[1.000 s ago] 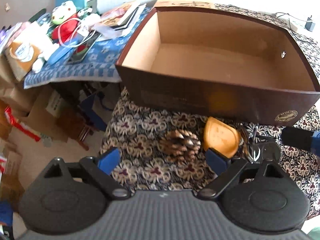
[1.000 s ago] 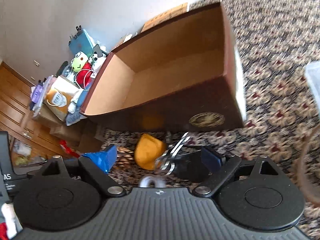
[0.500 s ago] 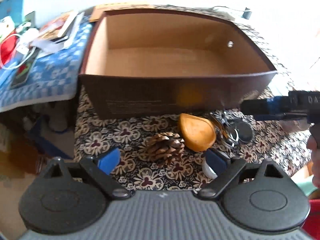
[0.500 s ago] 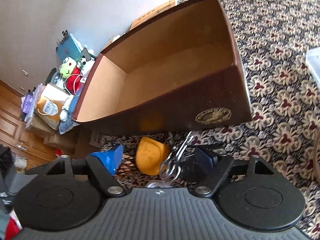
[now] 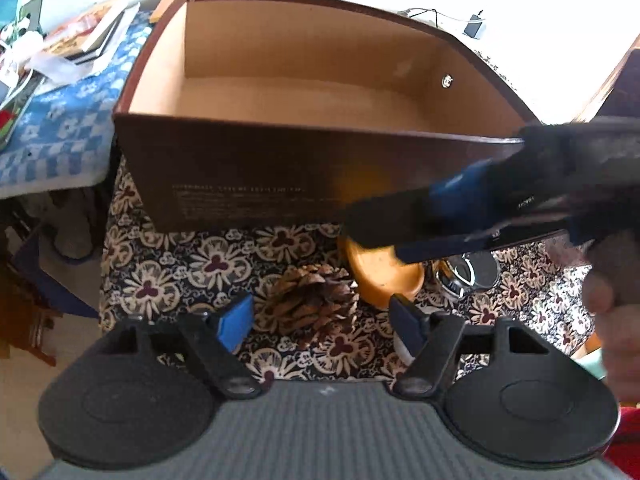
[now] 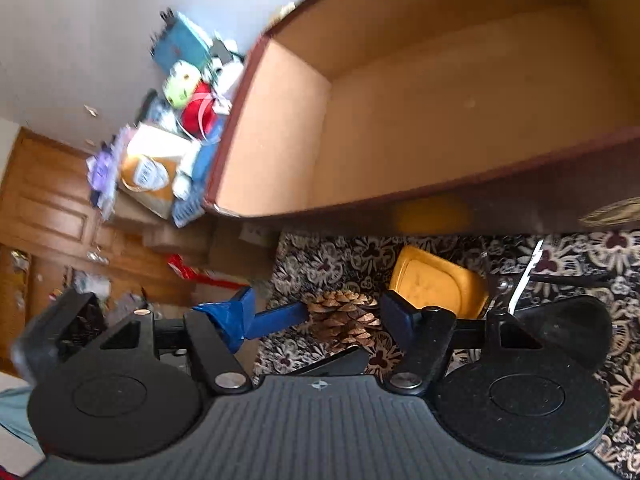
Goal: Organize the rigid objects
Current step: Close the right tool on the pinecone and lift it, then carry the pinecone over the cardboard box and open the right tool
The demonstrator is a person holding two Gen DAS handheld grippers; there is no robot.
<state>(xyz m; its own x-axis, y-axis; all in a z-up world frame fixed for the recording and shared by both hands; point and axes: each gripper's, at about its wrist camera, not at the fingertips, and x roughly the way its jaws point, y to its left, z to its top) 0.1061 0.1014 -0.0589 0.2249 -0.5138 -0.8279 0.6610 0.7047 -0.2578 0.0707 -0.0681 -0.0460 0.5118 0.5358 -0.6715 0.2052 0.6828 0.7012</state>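
Note:
A pine cone (image 5: pixel 316 300) lies on the patterned cloth between the open fingers of my left gripper (image 5: pixel 324 322). It also shows in the right wrist view (image 6: pixel 344 318), between the open fingers of my right gripper (image 6: pixel 320 316). An orange dish (image 5: pixel 384 272) lies just right of it, also in the right wrist view (image 6: pixel 438 286). A bunch of keys and metal rings (image 5: pixel 468 272) lies further right. The empty brown box (image 5: pixel 248 172) stands behind them. My right gripper (image 5: pixel 384 236) reaches in from the right, over the dish.
A table with a blue checked cloth (image 5: pixel 60 120) holds books and clutter at the left. Soft toys and bags (image 6: pixel 184 92) pile up beside the box. The patterned cloth's left edge drops off to the floor (image 5: pixel 24 392). A wooden cabinet (image 6: pixel 52 208) stands beyond.
My left gripper has moved closer, so the pine cone now sits between its fingers. My right gripper has swung left over the dish and keys, now facing the pine cone.

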